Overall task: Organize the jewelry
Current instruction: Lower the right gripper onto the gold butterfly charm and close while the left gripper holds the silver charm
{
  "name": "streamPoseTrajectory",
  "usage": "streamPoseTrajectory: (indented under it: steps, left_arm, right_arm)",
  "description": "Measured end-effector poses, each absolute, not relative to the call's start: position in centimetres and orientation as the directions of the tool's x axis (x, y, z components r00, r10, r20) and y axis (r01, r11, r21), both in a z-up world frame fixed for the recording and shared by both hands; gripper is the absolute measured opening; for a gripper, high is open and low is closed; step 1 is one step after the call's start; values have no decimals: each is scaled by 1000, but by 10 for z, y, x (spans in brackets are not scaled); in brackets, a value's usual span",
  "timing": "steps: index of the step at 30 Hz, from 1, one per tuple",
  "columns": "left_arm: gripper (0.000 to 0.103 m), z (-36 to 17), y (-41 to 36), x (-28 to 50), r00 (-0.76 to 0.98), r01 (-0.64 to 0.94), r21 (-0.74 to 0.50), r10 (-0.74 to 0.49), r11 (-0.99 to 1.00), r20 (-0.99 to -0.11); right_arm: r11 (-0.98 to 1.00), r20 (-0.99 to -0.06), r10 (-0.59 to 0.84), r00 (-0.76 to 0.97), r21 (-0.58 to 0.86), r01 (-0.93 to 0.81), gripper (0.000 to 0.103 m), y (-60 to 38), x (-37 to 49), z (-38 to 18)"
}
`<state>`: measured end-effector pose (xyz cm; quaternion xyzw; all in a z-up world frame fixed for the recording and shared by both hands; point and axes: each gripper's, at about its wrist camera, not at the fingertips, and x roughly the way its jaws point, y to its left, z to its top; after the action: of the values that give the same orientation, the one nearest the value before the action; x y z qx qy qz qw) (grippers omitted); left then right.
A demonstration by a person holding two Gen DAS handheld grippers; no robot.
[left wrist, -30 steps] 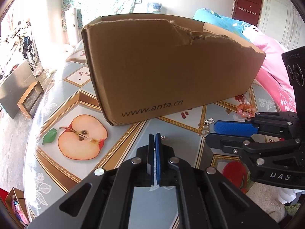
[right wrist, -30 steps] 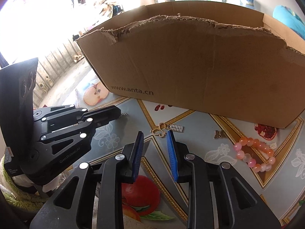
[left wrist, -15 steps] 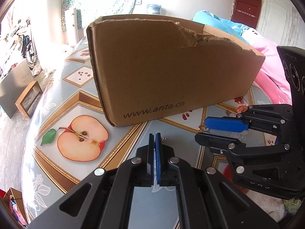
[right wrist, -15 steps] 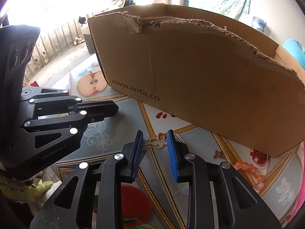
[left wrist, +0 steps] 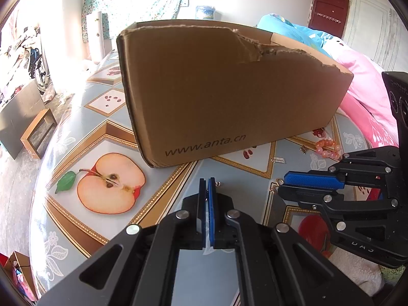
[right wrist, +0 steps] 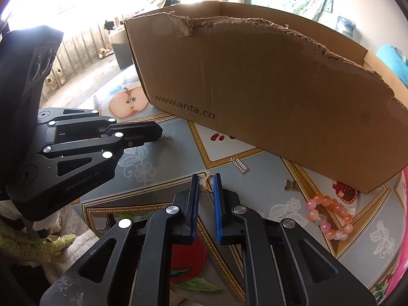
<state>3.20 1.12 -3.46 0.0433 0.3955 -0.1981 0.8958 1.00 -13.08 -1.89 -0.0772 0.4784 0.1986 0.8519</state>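
Closing on the gold pendant (right wrist: 207, 183), the right gripper (right wrist: 206, 178) has narrowed its jaws, pendant between the tips on the table (right wrist: 158, 178), grip unconfirmed. Left gripper (left wrist: 207, 181) is fully closed beside a small chain (left wrist: 218, 184). We judge the flat pendant may slip free.

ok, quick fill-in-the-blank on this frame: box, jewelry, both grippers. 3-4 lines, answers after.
1. The cardboard box has a ____ top edge.
2. The gold ornament lies between the tips of the ____ gripper, whose jaws have just been closing.
3. The beads of the bracelet are ____.
4. The left gripper is ____, a small chain at its tip.

Missing words: torn; right; pink; shut
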Motion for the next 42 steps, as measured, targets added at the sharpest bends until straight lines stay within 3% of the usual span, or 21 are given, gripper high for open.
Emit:
streamPoseTrajectory:
  steps: [10, 13, 18, 26, 32, 42]
  left_arm:
    - [1, -35, 10, 32, 609, 389, -78, -320, 918, -726]
    - [1, -35, 10, 32, 610, 389, -77, -319, 918, -725]
    - [1, -35, 9, 31, 611, 390, -72, -317, 918, -725]
    - [1, -35, 9, 31, 611, 389, -74, -317, 918, -725]
    - [1, -35, 8, 31, 611, 391, -73, -317, 918, -725]
    - [1, -35, 8, 31, 613, 395, -65, -315, 916, -725]
  right_arm:
    - [922, -855, 252, 453, 69, -382, 12, -142, 7, -15]
    - [916, -854, 259, 452, 70, -394, 20, -154, 7, -16]
    - [916, -859, 197, 472, -11, -402, 20, -144, 3, -20]
    - [935, -855, 206, 476, 29, -353, 20, -152, 21, -23]
    - [900, -836, 287, 468, 67, -431, 28, -165, 14, -8]
    - [808, -849, 337, 407, 39, -588, 24, -158, 19, -14]
